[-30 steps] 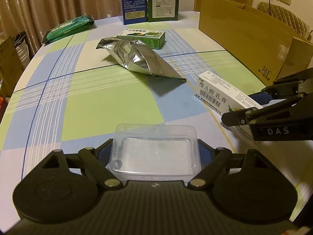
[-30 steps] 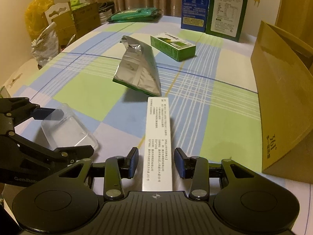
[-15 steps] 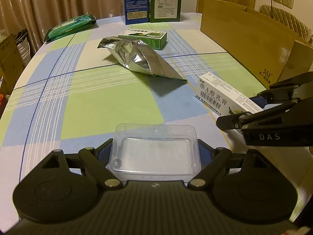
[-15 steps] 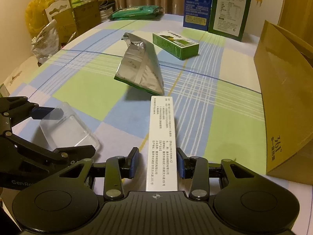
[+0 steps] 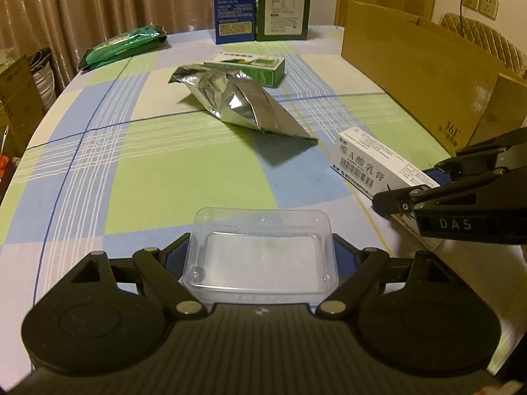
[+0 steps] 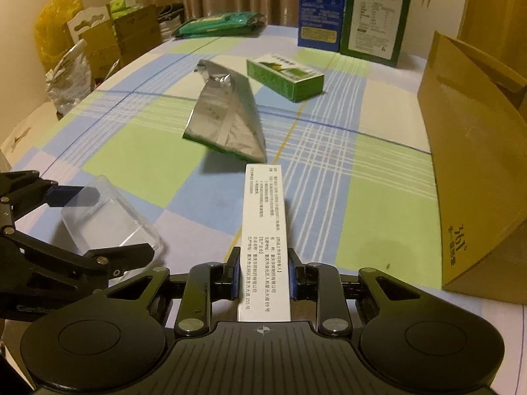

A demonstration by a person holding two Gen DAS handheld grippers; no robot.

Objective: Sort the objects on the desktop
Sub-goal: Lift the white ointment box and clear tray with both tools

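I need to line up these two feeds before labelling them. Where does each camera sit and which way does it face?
Left wrist: on the left gripper, looking forward and down across the table; its fingers flank a clear plastic tray; the right gripper shows at right.
Right wrist: on the right gripper, facing likewise; jaws closing on a white box; the left gripper shows at left.
Shared: tray, white box, silver pouch, cardboard box.

A: What do the left tongs [image 5: 260,256] look like?
B: Black, ribbed body, two round discs, silver rivets on the link arms, blue pads [image 6: 70,194]
A: And the right tongs [image 6: 263,271]?
B: The same build, with white letters "DAS" on the side
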